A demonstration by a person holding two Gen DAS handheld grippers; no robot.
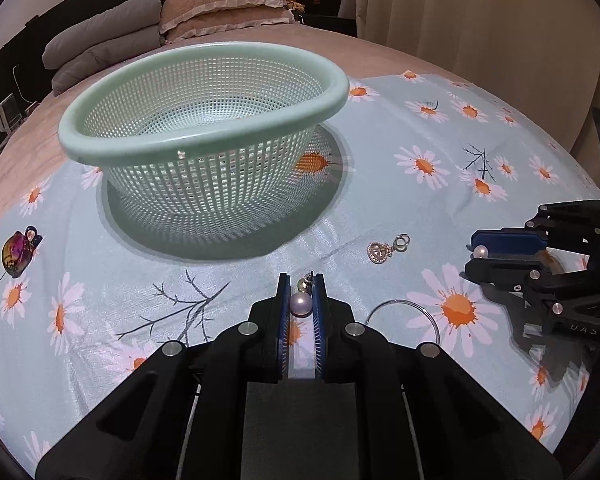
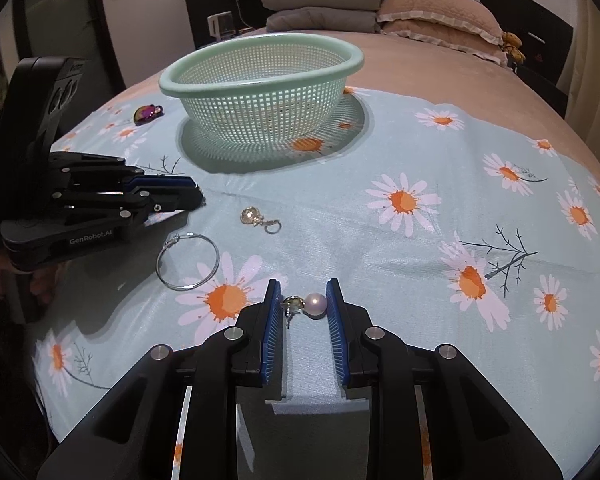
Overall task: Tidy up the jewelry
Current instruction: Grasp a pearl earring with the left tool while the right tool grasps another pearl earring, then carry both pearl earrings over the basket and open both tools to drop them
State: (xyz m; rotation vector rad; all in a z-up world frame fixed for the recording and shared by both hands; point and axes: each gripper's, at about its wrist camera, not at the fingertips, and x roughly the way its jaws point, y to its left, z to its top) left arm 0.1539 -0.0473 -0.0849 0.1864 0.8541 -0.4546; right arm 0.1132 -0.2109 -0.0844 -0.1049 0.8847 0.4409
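Observation:
My left gripper (image 1: 301, 296) is shut on a pearl earring (image 1: 301, 303), held just above the daisy cloth in front of the green mesh basket (image 1: 204, 136). My right gripper (image 2: 303, 304) has its pads around a second pearl earring (image 2: 315, 305); the pearl touches the right pad, and a gap remains on the left by its gold clasp. In the left wrist view that gripper (image 1: 473, 254) shows at the right with the pearl (image 1: 479, 251) at its tips. A gold heart pendant (image 1: 379, 251) and a silver hoop (image 2: 188, 261) lie on the cloth between the grippers.
An iridescent purple hair clip (image 1: 16, 253) lies left of the basket; it also shows in the right wrist view (image 2: 146, 113). The basket (image 2: 260, 76) stands on the daisy cloth (image 2: 419, 240) spread over a bed. Pillows (image 2: 439, 16) and folded blankets lie behind.

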